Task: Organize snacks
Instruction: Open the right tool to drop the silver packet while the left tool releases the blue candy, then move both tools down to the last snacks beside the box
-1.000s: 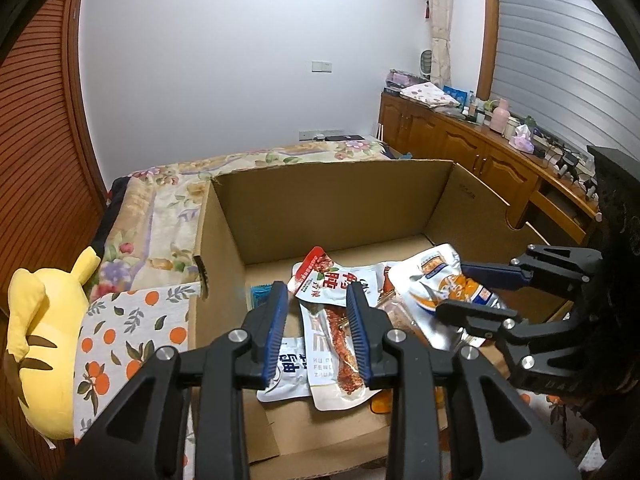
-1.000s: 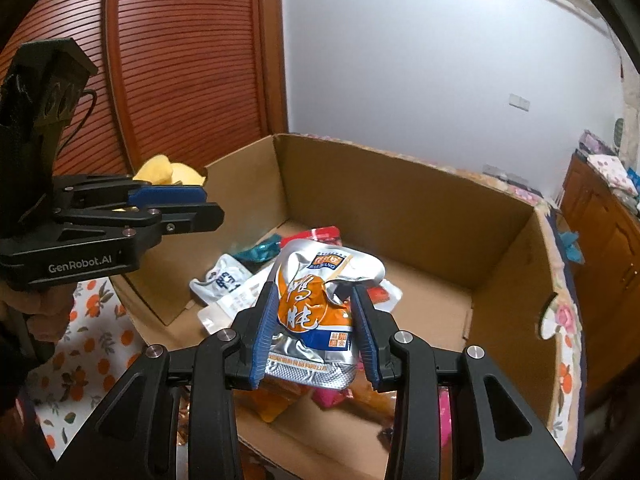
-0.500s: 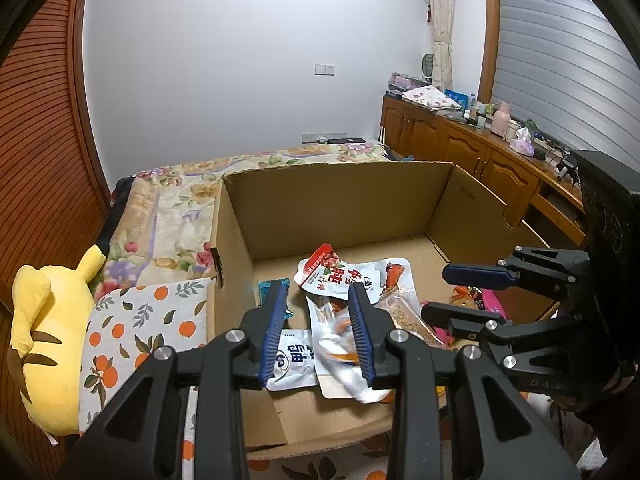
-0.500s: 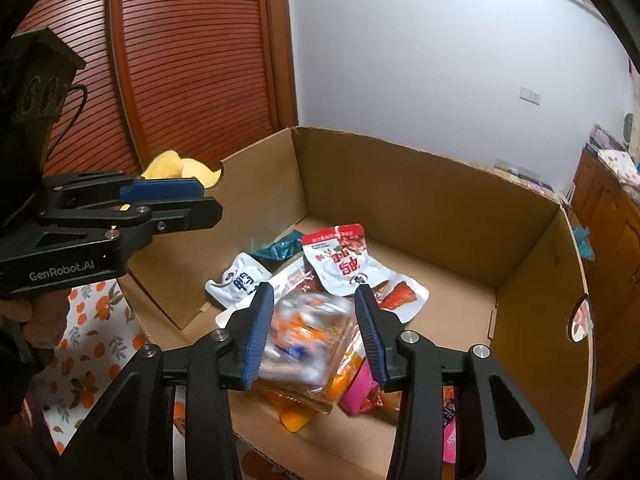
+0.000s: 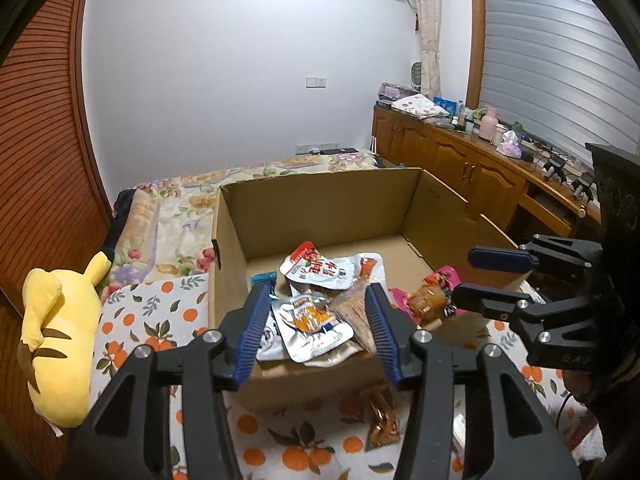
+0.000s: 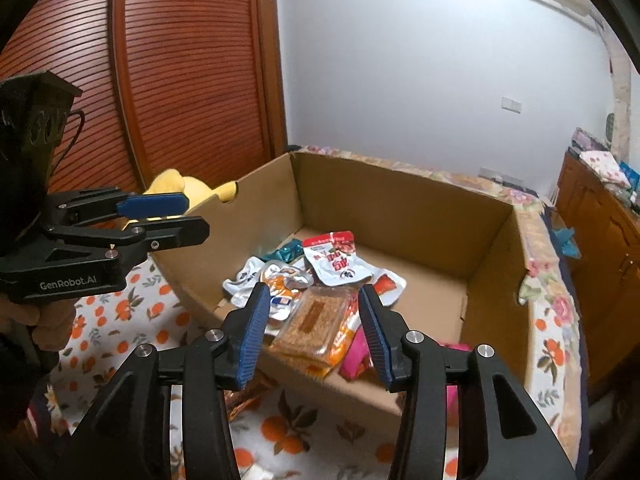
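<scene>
An open cardboard box (image 5: 320,208) (image 6: 400,200) stands on a bed with an orange-print cover. In it lie several snack packs: a silver and orange pouch (image 5: 308,320) (image 6: 280,280), a white and red pouch (image 5: 316,266) (image 6: 334,258), a clear pack of a brown bar (image 6: 316,316) and a pink packet (image 5: 400,296). My left gripper (image 5: 318,300) (image 6: 196,218) hovers at the box's near edge, its jaws opening with nothing gripped. My right gripper (image 6: 314,296) (image 5: 476,280) hangs beside it, jaws opening too, holding nothing.
One orange snack packet (image 5: 382,416) (image 6: 244,396) lies on the cover just outside the box's near wall. A yellow plush toy (image 5: 56,320) (image 6: 180,186) rests left of the box. Wooden cabinets (image 5: 460,160) run along the right wall.
The right gripper let go of the silver and orange pouch, which now lies in the box. Both grippers drew back from the box and their jaws spread wider.
</scene>
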`<state>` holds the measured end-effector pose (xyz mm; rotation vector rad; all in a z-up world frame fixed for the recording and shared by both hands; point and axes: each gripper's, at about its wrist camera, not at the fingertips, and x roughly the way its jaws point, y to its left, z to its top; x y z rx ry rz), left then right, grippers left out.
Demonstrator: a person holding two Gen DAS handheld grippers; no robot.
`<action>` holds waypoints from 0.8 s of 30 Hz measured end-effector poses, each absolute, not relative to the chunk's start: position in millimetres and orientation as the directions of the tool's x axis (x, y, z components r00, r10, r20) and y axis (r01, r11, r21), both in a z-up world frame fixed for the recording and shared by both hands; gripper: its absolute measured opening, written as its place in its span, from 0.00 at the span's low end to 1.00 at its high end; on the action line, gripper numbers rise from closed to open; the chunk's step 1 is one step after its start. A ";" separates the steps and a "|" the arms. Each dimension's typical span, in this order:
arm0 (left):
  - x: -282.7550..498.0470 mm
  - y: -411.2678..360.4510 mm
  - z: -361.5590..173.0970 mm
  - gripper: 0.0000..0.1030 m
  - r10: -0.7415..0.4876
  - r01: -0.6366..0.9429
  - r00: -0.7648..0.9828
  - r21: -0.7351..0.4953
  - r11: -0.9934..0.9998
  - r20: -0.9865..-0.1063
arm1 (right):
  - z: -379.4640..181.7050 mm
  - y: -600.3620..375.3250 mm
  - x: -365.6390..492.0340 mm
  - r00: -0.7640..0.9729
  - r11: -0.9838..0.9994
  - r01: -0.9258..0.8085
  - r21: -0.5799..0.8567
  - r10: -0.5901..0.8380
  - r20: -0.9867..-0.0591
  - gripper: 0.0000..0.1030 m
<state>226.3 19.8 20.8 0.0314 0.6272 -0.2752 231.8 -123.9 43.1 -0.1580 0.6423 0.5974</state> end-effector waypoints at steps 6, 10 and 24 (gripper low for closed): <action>205.1 14.0 19.8 0.51 -0.252 0.278 0.767 -0.048 0.959 -0.590 | 45.9 -129.9 204.9 0.650 0.829 -0.558 0.036 0.464 -0.601 0.47; 192.9 8.8 14.2 0.56 -0.236 0.272 0.764 -0.032 0.962 -0.601 | 42.6 -133.8 189.2 0.649 0.834 -0.550 0.043 0.459 -0.606 0.48; 163.5 1.0 -23.7 0.62 -0.250 0.281 0.714 -0.060 0.958 -0.654 | 5.2 -133.5 152.4 0.599 0.842 -0.535 0.070 0.436 -0.671 0.53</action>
